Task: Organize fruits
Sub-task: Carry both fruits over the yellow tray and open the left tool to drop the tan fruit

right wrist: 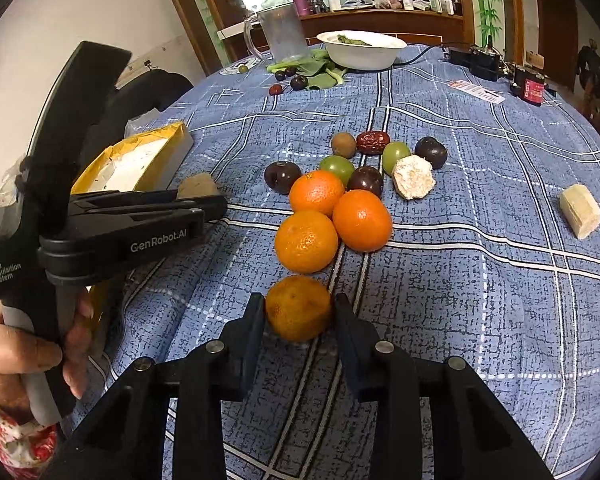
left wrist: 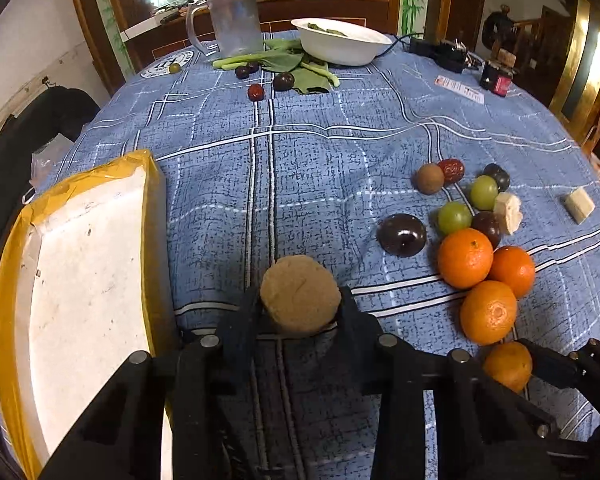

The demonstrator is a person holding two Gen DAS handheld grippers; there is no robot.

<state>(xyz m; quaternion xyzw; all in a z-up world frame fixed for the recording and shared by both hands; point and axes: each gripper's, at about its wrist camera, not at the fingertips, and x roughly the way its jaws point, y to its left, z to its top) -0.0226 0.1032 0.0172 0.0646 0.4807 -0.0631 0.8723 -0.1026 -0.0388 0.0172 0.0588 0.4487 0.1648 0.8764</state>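
Mid-pickup, both at once. Left gripper [left wrist: 300, 312] narrowed onto round tan-brown fruit [left wrist: 300, 294], just right of yellow-taped white foam tray [left wrist: 80, 272]. Right gripper [right wrist: 298, 320] pinching small dull orange mandarin [right wrist: 299, 307], further right of tray. Next, probably: lift, carry to tray.

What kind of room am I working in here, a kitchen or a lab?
Most likely a home dining room: a table under a blue patterned cloth, a wooden sideboard cluttered with bottles and bags behind it, and a white bowl of greens beside a clear jug.
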